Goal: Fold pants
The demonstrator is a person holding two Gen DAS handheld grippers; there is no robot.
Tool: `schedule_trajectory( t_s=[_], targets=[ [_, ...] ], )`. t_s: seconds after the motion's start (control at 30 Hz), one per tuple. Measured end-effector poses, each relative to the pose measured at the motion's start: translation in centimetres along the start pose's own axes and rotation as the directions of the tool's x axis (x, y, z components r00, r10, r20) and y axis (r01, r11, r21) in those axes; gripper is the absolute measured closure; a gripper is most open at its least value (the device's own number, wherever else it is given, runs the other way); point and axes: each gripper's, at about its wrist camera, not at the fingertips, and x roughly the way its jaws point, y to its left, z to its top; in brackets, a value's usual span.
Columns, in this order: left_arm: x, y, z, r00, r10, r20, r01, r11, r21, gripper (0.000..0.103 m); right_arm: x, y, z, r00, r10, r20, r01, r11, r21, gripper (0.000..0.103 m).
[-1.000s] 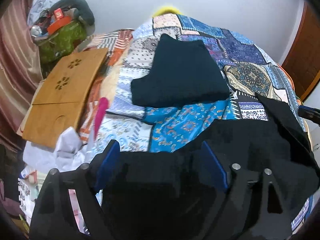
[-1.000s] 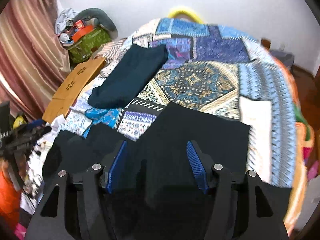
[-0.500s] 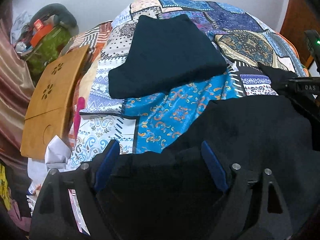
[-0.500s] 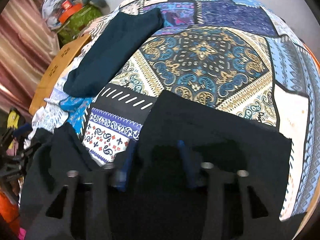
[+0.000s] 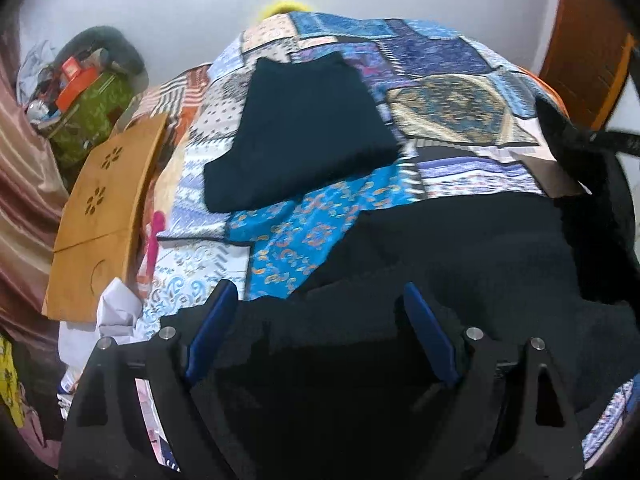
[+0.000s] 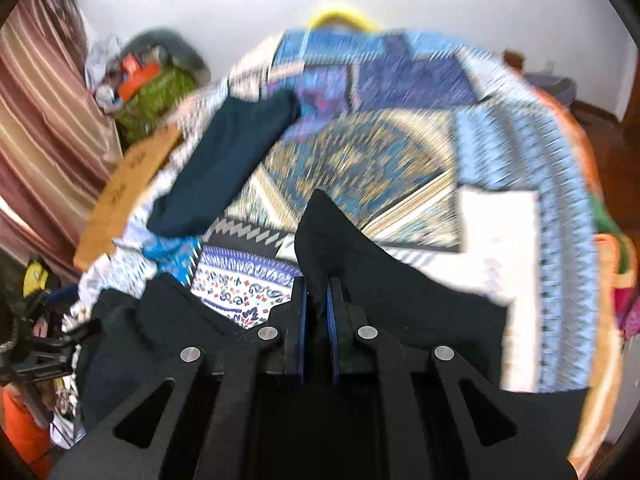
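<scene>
Black pants [image 5: 460, 248] lie spread on the near part of a patchwork bedspread [image 5: 304, 240]. My left gripper [image 5: 320, 300] is open, its blue pads either side of the pants' near edge. My right gripper [image 6: 316, 292] is shut on a fold of the black pants [image 6: 332, 236], which rises in a peak above the fingers. A second, folded dark garment [image 5: 304, 132] lies farther back on the bed; it also shows in the right wrist view [image 6: 228, 160]. The right gripper's body shows at the right edge of the left wrist view [image 5: 600, 140].
A wooden lap tray [image 5: 104, 208] leans at the bed's left side, with a green bag [image 5: 92, 116] of clutter behind it and a striped curtain [image 6: 44, 120]. White crumpled cloth [image 5: 116, 312] lies at the bed's near left corner. A wooden door [image 5: 588, 40] stands at right.
My right gripper has closed on the black pants and lifted a fold of them. The left gripper stayed open over the near edge and tilted back up.
</scene>
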Motion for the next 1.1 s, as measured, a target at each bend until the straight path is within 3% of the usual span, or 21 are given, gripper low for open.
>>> schedule_trajectory(
  t_s=[0.17, 0.27, 0.4, 0.47, 0.57, 0.8, 0.93, 1.1],
  targets=[
    [-0.7, -3.8, 0.7, 0.999, -0.049, 0.000, 0.049, 0.997, 0.068, 0.014, -7.6, -2.4, -0.5, 0.990, -0.027, 0.141, 0.023, 0.999, 0.029, 0.095],
    [-0.2, -7.3, 0.4, 0.985, -0.166, -0.042, 0.171, 0.973, 0.156, 0.014, -12.4, -3.5, -2.3, 0.965, -0.026, 0.261, 0.013, 0.999, 0.050, 0.095],
    [0.7, -11.4, -0.6, 0.990, -0.118, -0.076, 0.134, 0.960, 0.245, 0.014, -15.7, -4.4, -5.8, 0.944, -0.019, 0.330, -0.004, 0.998, 0.067, 0.095],
    [0.5, -12.6, -0.6, 0.992, -0.111, -0.054, 0.121, 0.961, 0.248, 0.014, -15.6, -5.2, -8.0, 0.948, -0.048, 0.313, 0.021, 0.996, 0.088, 0.096],
    [0.2, -13.2, -0.6, 0.985, -0.154, -0.078, 0.168, 0.958, 0.232, 0.014, -14.2, -7.1, -11.3, 0.962, -0.104, 0.252, 0.067, 0.987, 0.149, 0.096],
    [0.2, -14.3, -1.0, 0.982, -0.172, -0.074, 0.184, 0.960, 0.212, 0.013, -11.1, -12.6, -19.0, 0.984, -0.164, 0.064, 0.133, 0.930, 0.343, 0.096],
    [-0.1, -13.2, -0.9, 0.978, -0.195, -0.078, 0.206, 0.963, 0.176, 0.014, -11.8, -12.4, -19.7, 0.977, -0.210, 0.026, 0.189, 0.922, 0.338, 0.094],
    [-2.2, -9.0, -0.1, 0.978, -0.210, -0.005, 0.210, 0.974, 0.080, 0.014, -15.2, -11.3, -16.4, 0.929, -0.360, 0.090, 0.323, 0.904, 0.281, 0.093]
  ],
)
